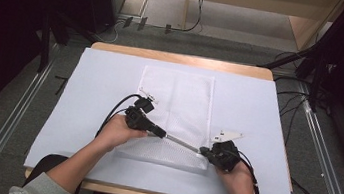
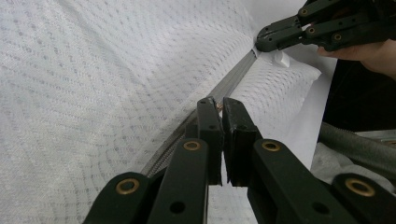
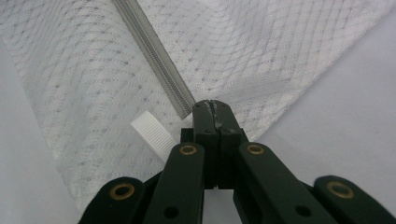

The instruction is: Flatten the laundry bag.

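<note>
Here's the white mesh bag (image 1: 173, 112), lying flat in the middle of the worktop (image 1: 260, 103) on a pale sheet (image 1: 97, 77), its near edge lifted where the zipper (image 1: 181, 142) runs. That zipper is stretched in a taut grey line between the two hands, angling from the left one down towards the near right corner of the bag.

Left tongs (image 1: 161, 134) are on the zipper now, jaws nearly together with only a thin slit between the pads in the left gripper view (image 2: 220, 105). They pinch something small at the zipper line, probably the slider pull, though the pads hide it and I can't say for certain. The mesh rises like a tent on either side of the zipper (image 2: 233, 79) there.

Right tongs (image 1: 204, 152) are clamped fully shut on the end of the zipper at the bag's corner. The right gripper view has the pads pressed tight together (image 3: 212, 109) right where the zipper teeth (image 3: 154, 51) end, with a small ribbed white tab (image 3: 152, 133) lying on the mesh just beside the jaws.

Both hands rest low over the near part of the sheet, left hand (image 1: 117, 132) on the bag's left edge, right hand (image 1: 235, 178) just off its right corner.
</note>
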Demonstrator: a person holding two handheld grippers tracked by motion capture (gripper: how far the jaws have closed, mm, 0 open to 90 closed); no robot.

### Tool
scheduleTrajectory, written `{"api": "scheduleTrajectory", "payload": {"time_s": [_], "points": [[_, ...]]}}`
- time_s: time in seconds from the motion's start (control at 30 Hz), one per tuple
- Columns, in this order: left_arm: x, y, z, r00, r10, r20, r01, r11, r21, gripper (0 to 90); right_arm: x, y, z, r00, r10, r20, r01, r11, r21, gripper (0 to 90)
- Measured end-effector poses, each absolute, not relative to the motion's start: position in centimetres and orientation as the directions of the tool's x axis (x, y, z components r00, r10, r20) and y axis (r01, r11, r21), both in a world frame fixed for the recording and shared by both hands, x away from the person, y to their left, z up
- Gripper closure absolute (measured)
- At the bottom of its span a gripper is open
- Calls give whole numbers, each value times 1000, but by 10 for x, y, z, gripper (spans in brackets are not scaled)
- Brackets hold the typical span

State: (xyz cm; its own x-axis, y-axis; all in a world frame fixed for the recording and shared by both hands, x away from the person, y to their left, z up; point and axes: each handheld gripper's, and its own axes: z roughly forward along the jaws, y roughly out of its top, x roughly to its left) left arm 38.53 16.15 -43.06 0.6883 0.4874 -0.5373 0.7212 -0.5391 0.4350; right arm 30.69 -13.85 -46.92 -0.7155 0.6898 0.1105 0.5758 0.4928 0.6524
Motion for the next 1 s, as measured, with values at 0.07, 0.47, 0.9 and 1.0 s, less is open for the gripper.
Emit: {"api": "scheduleTrajectory", "payload": {"time_s": [0.07, 0.47, 0.9, 1.0], "points": [[385, 162, -431, 690, 485, -537, 720, -540, 436, 881, 307, -139, -469, -716, 689, 112, 576, 493, 652, 900], [386, 180, -429, 668, 511, -540, 741, -520, 425, 881, 307, -138, -469, -714, 691, 109, 576, 492, 653, 900], [385, 207, -428, 644, 534, -548, 764, -489, 422, 881, 308, -138, -469, -721, 685, 107, 571, 499, 652, 900], [384, 207, -428, 642, 532, -553, 766, -484, 423, 881, 308, -139, -469, -724, 682, 104, 566, 502, 654, 900]]}}
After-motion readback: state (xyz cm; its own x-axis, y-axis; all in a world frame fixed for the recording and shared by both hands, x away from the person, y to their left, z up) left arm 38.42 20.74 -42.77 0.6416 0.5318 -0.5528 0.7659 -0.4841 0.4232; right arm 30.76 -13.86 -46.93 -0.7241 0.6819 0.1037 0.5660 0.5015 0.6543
